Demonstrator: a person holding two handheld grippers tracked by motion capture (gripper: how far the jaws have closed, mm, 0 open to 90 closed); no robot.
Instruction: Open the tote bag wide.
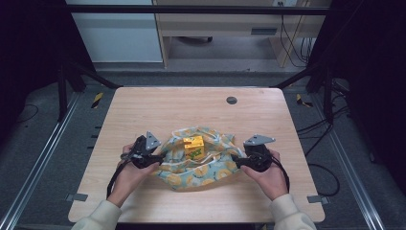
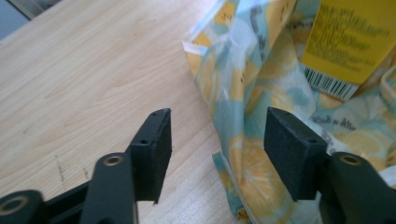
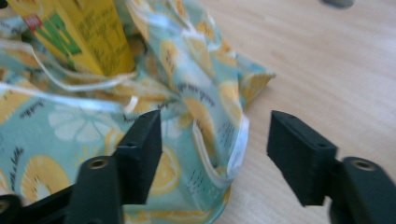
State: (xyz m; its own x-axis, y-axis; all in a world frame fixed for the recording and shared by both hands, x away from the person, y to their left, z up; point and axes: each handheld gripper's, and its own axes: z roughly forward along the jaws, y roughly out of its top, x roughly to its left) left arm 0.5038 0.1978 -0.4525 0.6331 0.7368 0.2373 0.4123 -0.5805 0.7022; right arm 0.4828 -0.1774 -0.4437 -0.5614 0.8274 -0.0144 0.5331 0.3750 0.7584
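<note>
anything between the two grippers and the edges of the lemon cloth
Nothing visible. The left gripper is open with the lemon cloth edge already between its jaws, and the right gripper is open around the opposite edge. The yellow carton stands mid-cloth, clear of both.

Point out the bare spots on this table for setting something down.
Free: the far half of the table, between the lemon-print cloth and the grey disc; also the near strip. Crowded: the middle, with the yellow carton and both grippers.

Pale wooden table (image 1: pixel 143 110) with a round grey grommet (image 1: pixel 231 100), desk (image 1: pixel 230 24) and cables (image 1: pixel 299 48) beyond.
</note>
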